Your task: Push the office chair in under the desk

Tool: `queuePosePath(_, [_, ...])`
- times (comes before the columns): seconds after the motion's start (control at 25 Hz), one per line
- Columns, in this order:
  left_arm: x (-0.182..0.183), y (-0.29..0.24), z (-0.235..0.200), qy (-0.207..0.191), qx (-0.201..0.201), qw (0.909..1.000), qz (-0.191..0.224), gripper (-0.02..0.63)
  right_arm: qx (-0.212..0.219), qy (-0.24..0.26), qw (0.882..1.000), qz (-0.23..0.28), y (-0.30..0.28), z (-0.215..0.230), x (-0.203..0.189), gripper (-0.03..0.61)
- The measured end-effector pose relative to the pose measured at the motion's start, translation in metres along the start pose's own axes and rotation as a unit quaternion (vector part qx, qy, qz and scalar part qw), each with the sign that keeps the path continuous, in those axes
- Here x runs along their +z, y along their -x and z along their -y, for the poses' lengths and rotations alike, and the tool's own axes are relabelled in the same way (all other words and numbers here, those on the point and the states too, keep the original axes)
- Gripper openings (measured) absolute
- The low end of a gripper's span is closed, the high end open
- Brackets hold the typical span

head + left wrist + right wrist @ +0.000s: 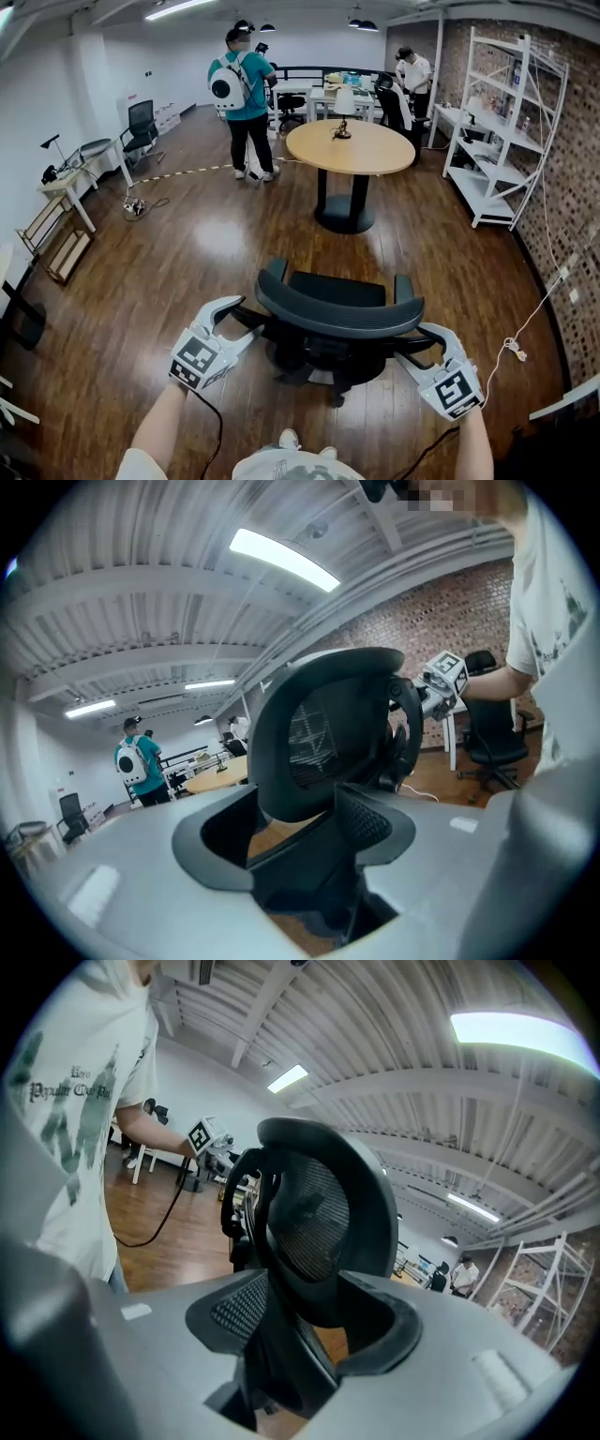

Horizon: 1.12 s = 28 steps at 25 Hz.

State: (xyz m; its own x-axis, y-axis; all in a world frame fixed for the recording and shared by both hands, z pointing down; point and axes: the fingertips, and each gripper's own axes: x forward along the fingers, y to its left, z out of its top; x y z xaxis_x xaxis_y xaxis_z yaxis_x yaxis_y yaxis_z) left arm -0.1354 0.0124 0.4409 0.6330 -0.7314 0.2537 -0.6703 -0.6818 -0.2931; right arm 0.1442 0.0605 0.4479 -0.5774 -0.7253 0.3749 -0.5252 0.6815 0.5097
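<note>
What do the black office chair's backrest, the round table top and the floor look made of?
Black office chair backrest: see-through woven mesh in a matte frame, likely plastic. Round table top: smooth pale wood or laminate; cannot tell which. Floor: dark wood-look planks, glossy, showing bright reflections.

Your office chair (337, 314) shows a matt black plastic frame and an open-weave mesh back. Beneath it, the floor (206, 244) is dark wood plank, polished glossy enough to mirror the ceiling lights. At twelve o'clock, the round table (375, 150) has a smooth pale wood top. At two o'clock, a white-painted shelf (487, 190) stands against a rough brick wall (577, 169). Your left gripper (239, 323) and right gripper (417, 345) are smooth, matt grey plastic.
</note>
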Motion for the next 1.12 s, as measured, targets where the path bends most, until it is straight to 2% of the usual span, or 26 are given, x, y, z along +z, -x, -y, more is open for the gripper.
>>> queuePosePath(0.16, [-0.021,-0.011,-0.005,-0.062,-0.048,0.9952,-0.058,0.275,0.027,0.022,0.998,-0.061,-0.008,0.002,-0.019,0.225])
queuePosePath(0.24, [-0.027,-0.017,-0.007,-0.072,-0.068,0.9926,-0.070,0.275,0.040,0.031,0.995,-0.086,-0.010,0.002,-0.028,0.225])
queuePosePath(0.4, [-0.030,-0.020,-0.016,-0.079,-0.101,0.9881,-0.085,0.346,0.064,0.038,0.991,-0.109,-0.013,0.002,-0.032,0.230])
queuePosePath(0.52, [-0.041,-0.015,-0.022,-0.111,-0.128,0.9775,-0.125,0.354,0.084,0.061,0.984,-0.147,-0.009,0.001,-0.034,0.230])
queuePosePath(0.6, [-0.048,-0.014,-0.022,-0.117,-0.148,0.9714,-0.144,0.354,0.094,0.075,0.977,-0.175,-0.007,0.002,-0.042,0.276])
queuePosePath(0.68, [-0.056,-0.018,-0.016,-0.124,-0.164,0.9652,-0.162,0.354,0.103,0.077,0.973,-0.191,-0.007,0.004,-0.049,0.281])
queuePosePath(0.8, [-0.077,-0.026,-0.005,-0.158,-0.187,0.9489,-0.199,0.354,0.110,0.081,0.969,-0.207,-0.007,0.005,-0.052,0.292])
queuePosePath(0.88, [-0.085,-0.031,-0.001,-0.170,-0.199,0.9423,-0.209,0.354,0.110,0.092,0.964,-0.223,-0.008,0.007,-0.057,0.291])
queuePosePath(0.96, [-0.087,-0.037,0.001,-0.173,-0.202,0.9412,-0.208,0.354,0.109,0.104,0.958,-0.246,-0.007,0.009,-0.064,0.293])
queuePosePath(1.12, [-0.090,-0.045,0.000,-0.187,-0.196,0.9396,-0.209,0.351,0.134,0.108,0.950,-0.262,-0.016,-0.003,-0.072,0.293])
